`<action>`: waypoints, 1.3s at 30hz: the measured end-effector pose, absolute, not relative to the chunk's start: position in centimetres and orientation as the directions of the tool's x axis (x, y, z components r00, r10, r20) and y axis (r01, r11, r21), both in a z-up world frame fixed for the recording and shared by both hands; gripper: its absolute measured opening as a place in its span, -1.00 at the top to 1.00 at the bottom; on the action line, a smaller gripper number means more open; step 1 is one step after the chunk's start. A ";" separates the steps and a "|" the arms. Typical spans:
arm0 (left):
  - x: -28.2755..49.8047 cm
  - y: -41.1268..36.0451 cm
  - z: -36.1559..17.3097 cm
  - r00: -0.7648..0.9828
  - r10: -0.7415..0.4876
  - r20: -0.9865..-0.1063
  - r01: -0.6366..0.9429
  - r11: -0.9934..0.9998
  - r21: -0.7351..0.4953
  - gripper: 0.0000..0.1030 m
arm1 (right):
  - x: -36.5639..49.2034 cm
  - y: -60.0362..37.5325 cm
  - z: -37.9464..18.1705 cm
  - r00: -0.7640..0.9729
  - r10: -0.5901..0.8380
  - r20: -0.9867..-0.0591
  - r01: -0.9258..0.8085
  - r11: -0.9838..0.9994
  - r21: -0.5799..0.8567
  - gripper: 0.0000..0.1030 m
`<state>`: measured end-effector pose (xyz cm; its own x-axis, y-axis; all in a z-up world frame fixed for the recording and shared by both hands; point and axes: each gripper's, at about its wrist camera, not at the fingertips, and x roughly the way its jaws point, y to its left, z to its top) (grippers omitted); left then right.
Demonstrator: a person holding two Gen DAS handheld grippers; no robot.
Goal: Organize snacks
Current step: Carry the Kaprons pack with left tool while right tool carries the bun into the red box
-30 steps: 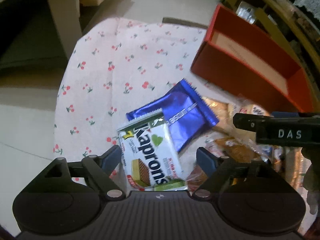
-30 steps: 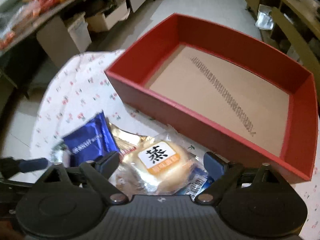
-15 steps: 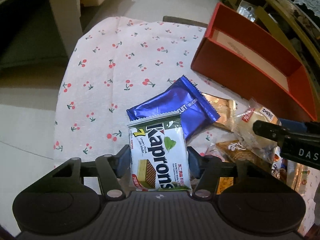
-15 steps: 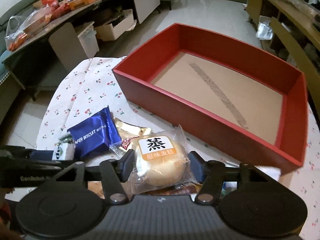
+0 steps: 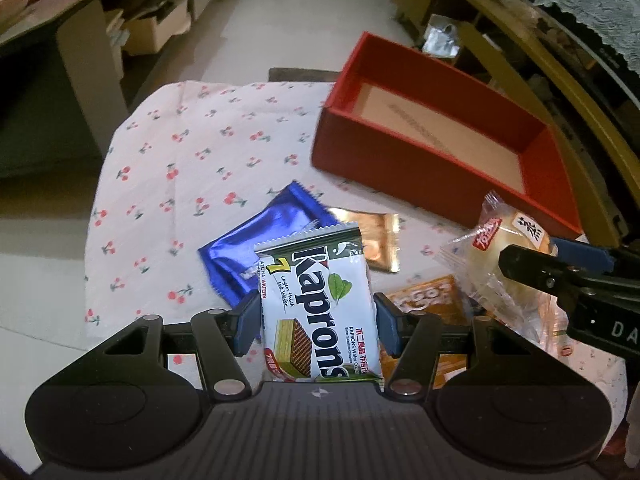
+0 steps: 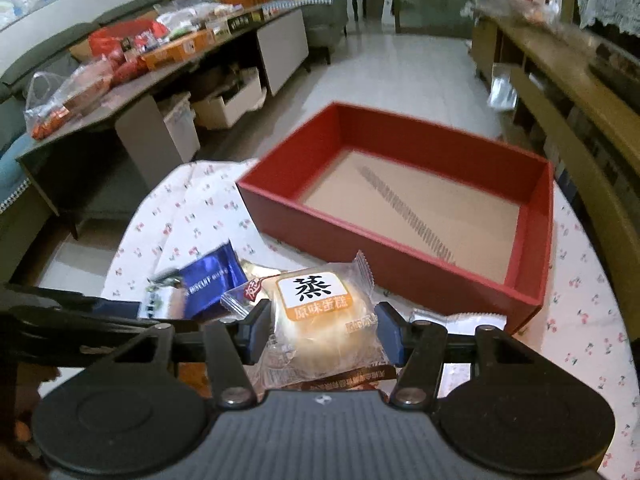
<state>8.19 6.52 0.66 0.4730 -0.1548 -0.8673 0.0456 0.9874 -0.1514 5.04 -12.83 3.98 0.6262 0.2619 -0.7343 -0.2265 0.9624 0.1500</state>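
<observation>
My left gripper (image 5: 316, 326) is shut on a white and green Kaprons wafer pack (image 5: 318, 300), held above the cloth. My right gripper (image 6: 322, 334) is shut on a clear-wrapped steamed cake (image 6: 320, 316), also lifted; the cake shows in the left wrist view (image 5: 504, 256) too. An empty red box (image 6: 400, 248) with a brown floor stands just beyond, also in the left wrist view (image 5: 420, 160). A blue biscuit pack (image 5: 260, 240), a gold pack (image 5: 372, 240) and an orange pack (image 5: 428, 300) lie on the cloth below.
The table wears a white cherry-print cloth (image 5: 192, 160). A low grey table (image 6: 140, 80) loaded with snacks and bags stands at the far left. A wooden shelf unit (image 6: 560, 92) runs along the right. Tiled floor lies beyond the table edge.
Both grippers closed on their packs, the left on the wafers and the right on the cake, and lifted them off the pile. Both views rose and tilted toward the red box.
</observation>
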 end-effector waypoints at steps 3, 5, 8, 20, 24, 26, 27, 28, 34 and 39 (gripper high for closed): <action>8.2 5.7 1.2 0.491 -0.158 -0.857 0.065 0.987 -0.145 -0.27 | 4.8 -12.9 4.7 0.659 0.239 -0.713 -0.220 0.968 0.121 -0.41; 8.3 5.2 1.5 0.503 -0.158 -0.850 0.077 0.987 -0.138 -0.27 | 4.8 -13.2 5.0 0.670 0.237 -0.704 -0.213 0.969 0.124 -0.41; 8.5 4.4 1.9 0.521 -0.160 -0.839 0.093 0.987 -0.131 -0.27 | 4.7 -13.4 5.5 0.686 0.228 -0.691 -0.209 0.971 0.113 -0.41; 10.0 1.1 3.8 0.590 -0.159 -0.792 0.150 0.985 -0.086 -0.27 | 4.8 -14.2 6.8 0.760 0.144 -0.634 -0.164 0.986 0.027 -0.41; 10.9 0.0 4.2 0.605 -0.157 -0.781 0.161 0.984 -0.073 -0.27 | 5.3 -14.7 7.1 0.782 0.105 -0.614 -0.131 0.991 0.002 -0.41; 11.3 -0.4 4.4 0.612 -0.159 -0.775 0.167 0.983 -0.070 -0.27 | 5.6 -15.1 7.3 0.791 0.086 -0.606 -0.110 0.994 -0.003 -0.41; 11.6 -0.7 4.4 0.614 -0.161 -0.772 0.170 0.983 -0.069 -0.27 | 5.8 -15.3 7.4 0.796 0.075 -0.601 -0.100 0.995 -0.008 -0.41; 11.9 -1.0 4.5 0.616 -0.161 -0.771 0.173 0.983 -0.067 -0.27 | 5.8 -15.5 7.4 0.800 0.065 -0.596 -0.091 0.996 -0.015 -0.41; 13.0 -2.2 4.4 0.621 -0.163 -0.767 0.186 0.981 -0.058 -0.27 | 6.6 -16.2 7.4 0.815 0.014 -0.580 -0.049 0.998 -0.044 -0.41; 13.8 -3.1 4.3 0.629 -0.160 -0.761 0.198 0.979 -0.042 -0.27 | 7.2 -16.6 7.3 0.825 -0.024 -0.564 -0.016 0.998 -0.066 -0.41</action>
<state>13.82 -3.10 4.32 0.6292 -0.1598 -0.7606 0.1978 0.9793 -0.0422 7.21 -16.58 7.33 0.8254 -0.0237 -0.5640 -0.0164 0.9977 -0.0659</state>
